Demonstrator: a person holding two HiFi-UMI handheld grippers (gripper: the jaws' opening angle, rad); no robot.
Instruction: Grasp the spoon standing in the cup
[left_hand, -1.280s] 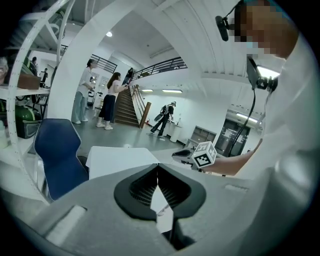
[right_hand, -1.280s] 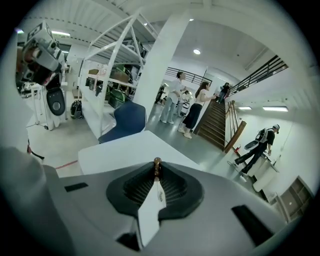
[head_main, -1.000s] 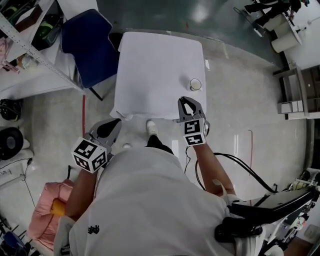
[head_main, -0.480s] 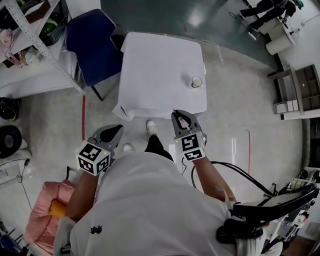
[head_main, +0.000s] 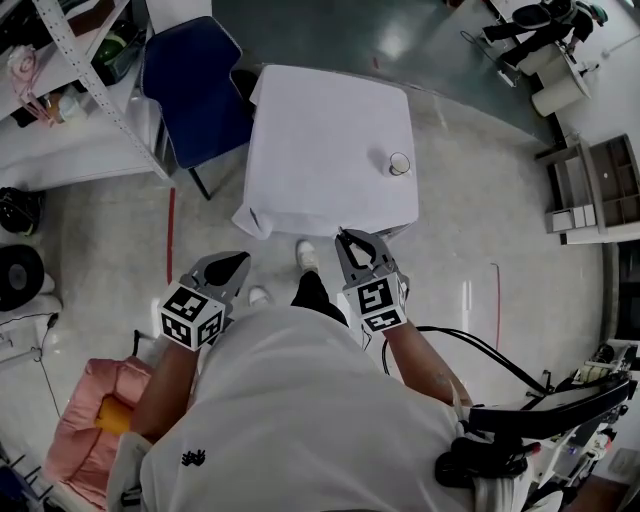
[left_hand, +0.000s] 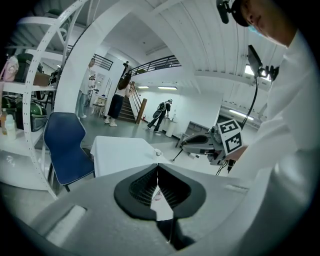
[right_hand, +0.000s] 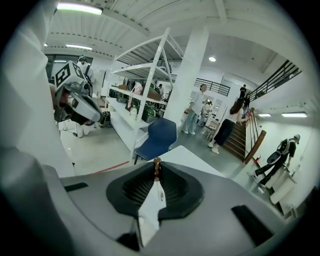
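A white cup (head_main: 399, 163) stands near the right edge of the white-clothed table (head_main: 320, 140); in the left gripper view the cup (left_hand: 157, 151) is a small speck past the jaw tips. My right gripper (head_main: 350, 243) hangs just off the table's near edge, well short of the cup. In the right gripper view its jaws are closed on a thin brown handle (right_hand: 157, 167), seemingly the spoon, which sticks up at the tips. My left gripper (head_main: 230, 266) is lower left over the floor, shut and empty (left_hand: 158, 167).
A blue chair (head_main: 195, 85) stands at the table's far-left corner, with metal shelving (head_main: 60, 90) beyond it. A pink bag (head_main: 85, 420) lies on the floor at lower left. Cables (head_main: 480, 345) run along the floor on the right. People stand far off by a staircase.
Both grippers have drawn back from the table toward the body. The right gripper, earlier over the table's near edge, now hangs just off it. Its jaws have not changed.
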